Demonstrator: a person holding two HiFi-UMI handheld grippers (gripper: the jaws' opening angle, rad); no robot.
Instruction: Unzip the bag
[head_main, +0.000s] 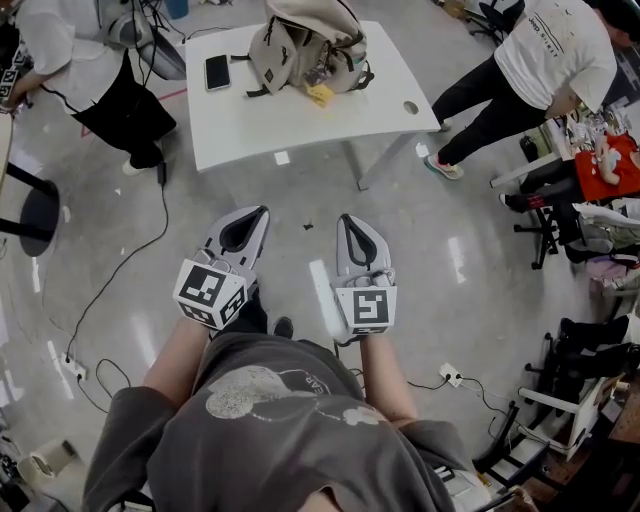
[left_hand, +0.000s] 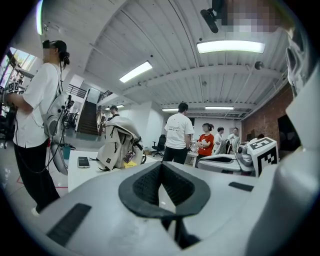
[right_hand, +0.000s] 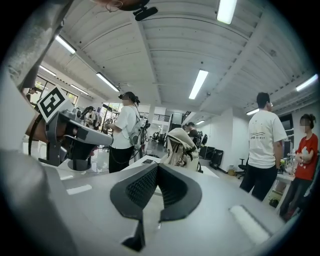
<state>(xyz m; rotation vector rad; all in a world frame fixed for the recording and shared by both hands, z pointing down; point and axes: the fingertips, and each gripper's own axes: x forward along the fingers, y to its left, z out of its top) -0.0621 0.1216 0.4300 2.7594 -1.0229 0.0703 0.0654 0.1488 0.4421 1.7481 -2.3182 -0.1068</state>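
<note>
"Jaws?"
"Both shut, empty: left gripper (head_main: 262, 213), right gripper (head_main: 347, 219)."
"Bag (head_main: 305, 45)?"
"Upright on the table (head_main: 300, 125), well apart, straight ahead between the two. Neither nearer. Zip unreadable from here."

The bag (head_main: 308, 47) sits on the table (head_main: 300, 115), phone (head_main: 217, 72) at its left.

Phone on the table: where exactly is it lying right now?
In the head view the phone lies flat on the white table, towards its left end, just left of the beige backpack.
</note>
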